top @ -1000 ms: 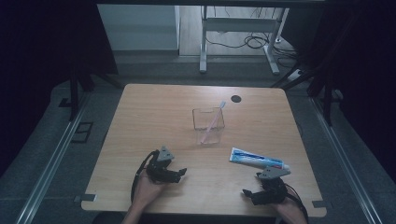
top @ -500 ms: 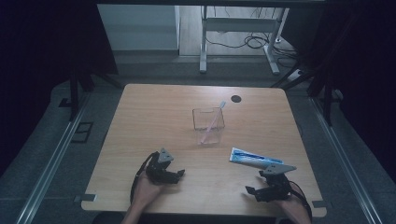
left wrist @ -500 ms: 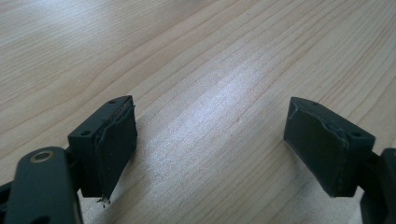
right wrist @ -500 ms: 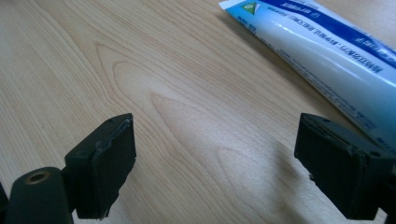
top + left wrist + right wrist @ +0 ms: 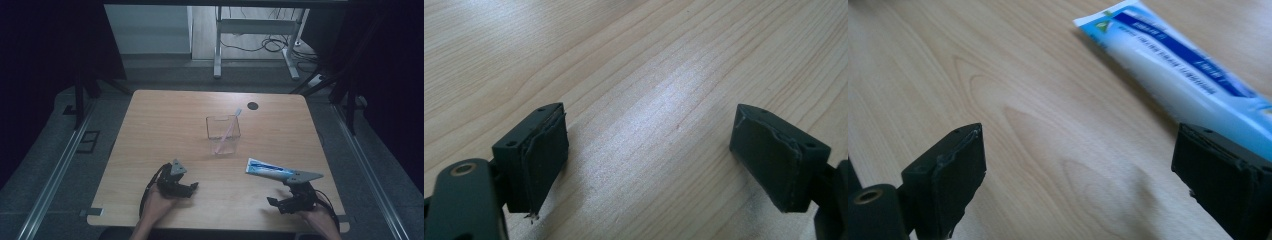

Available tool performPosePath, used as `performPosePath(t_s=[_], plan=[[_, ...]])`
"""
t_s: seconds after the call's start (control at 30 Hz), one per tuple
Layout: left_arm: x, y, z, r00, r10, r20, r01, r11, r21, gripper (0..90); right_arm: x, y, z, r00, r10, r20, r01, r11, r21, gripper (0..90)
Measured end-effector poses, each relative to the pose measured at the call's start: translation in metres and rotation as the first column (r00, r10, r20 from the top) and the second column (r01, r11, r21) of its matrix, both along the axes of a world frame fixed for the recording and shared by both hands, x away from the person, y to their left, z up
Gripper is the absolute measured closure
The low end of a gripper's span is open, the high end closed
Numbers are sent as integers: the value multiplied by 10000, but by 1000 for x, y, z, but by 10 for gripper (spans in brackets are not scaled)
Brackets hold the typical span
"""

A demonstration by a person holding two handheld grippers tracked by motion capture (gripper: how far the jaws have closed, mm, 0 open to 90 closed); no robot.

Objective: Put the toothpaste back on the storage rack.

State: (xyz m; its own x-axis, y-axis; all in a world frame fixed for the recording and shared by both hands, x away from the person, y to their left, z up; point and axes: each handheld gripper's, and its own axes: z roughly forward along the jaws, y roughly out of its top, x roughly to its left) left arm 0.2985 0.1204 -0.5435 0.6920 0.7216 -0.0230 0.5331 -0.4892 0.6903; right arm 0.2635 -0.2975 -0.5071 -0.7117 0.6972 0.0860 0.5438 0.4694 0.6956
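Your right gripper [image 5: 274, 202] sits near the table's [image 5: 165, 125] front right edge, slightly nearer that edge than a second ago. Its jaws have just been opening and stand wide, nothing between them. The toothpaste tube [image 5: 270, 170] lies flat just beyond it, unmoved since the earlier frames; up close it [image 5: 1178, 65] runs past the far jaw. Your left gripper [image 5: 192, 187] rests unchanged at front left, jaws wide over bare wood. The clear cup [image 5: 223, 134] with a pink toothbrush [image 5: 230, 127] stands mid-table.

Pale wooden table [image 5: 150, 130] with clear cup [image 5: 223, 134] (toothbrush [image 5: 227, 131] inside), toothpaste tube [image 5: 267, 170], small dark disc [image 5: 253, 105].
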Motion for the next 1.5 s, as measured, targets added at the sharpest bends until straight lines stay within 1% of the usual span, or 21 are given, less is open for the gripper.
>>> performPosePath(t_s=[0.1,0.13,0.17,0.23,0.33,0.57,0.63,0.67,0.7,0.73,0.77,0.87,0.9,0.93,1.07,1.17,1.2,1.23,1.4,1.43,1.5], plan=[[0,0,0,10000,-1,-1,1,10000,-1,158,3,-3,7,9998,-200,-40,199,9998,-7,57],[0,0,0,10000,-1,-1,1,10000,-1,158,3,-3,7,9998,-200,-40,199,9998,-7,57],[0,0,0,10000,-2,1,2,10000,2,158,5,-5,11,9995,-304,-79,303,9995,-77,38],[0,0,0,10000,-1,3,1,10000,6,158,6,-7,16,9994,-323,-120,321,9993,-210,25],[0,0,0,10000,1,2,-1,10000,5,159,10,-10,23,9989,-377,-270,370,9990,-270,26],[0,0,0,10000,5,-11,-5,10000,-7,159,25,-10,35,9984,-462,-320,430,9946,-942,43],[0,0,0,10000,18,-20,-18,10000,-15,159,29,-9,38,9982,-476,-366,433,9929,-1109,62],[0,0,0,10000,17,-22,-17,10000,-14,159,32,-8,40,9981,-519,-346,471,9908,-1272,81],[0,0,0,10000,17,-22,-17,10000,-14,159,32,-8,40,9981,-519,-346,471,9908,-1272,81],[0,0,0,10000,18,-22,-18,10000,-15,159,35,-7,42,9981,-541,-285,495,9883,-1444,94],[0,0,0,10000,45,-12,-45,10000,-30,159,41,-4,44,9987,-455,-238,407,9837,-1750,119],[0,0,0,10000,15,-16,-15,10000,-9,159,50,-2,48,9994,-308,-181,266,9797,-1988,140],[0,0,0,10000,15,-16,-15,10000,-9,159,50,-2,48,9994,-308,-181,266,9797,-1988,140],[0,0,0,10000,-7,-7,7,10000,5,159,57,-1,49,9994,-152,-297,86,9770,-2129,156],[0,0,0,10000,4,-14,-4,10000,-3,159,67,2,47,9986,114,-525,-239,9697,-2431,184],[0,0,0,10000,16,-22,-16,10000,-11,159,74,5,42,9965,303,-774,-502,9615,-2702,210],[0,0,0,10000,25,-22,-25,10000,-11,159,74,5,42,9965,303,-774,-502,9615,-2702,210],[0,0,0,10000,20,-25,-20,10000,-13,159,78,8,38,9952,385,-897,-632,9546,-2910,228],[0,0,0,10000,21,-28,-21,10000,-13,159,85,10,28,9904,451,-1308,-857,9421,-3242,280],[0,0,0,10000,21,-28,-21,10000,-13,159,85,10,28,9904,451,-1308,-857,9421,-3242,280],[0,0,0,10000,22,-28,-22,10000,-13,159,86,10,25,9880,455,-1479,-942,9353,-3411,300]])
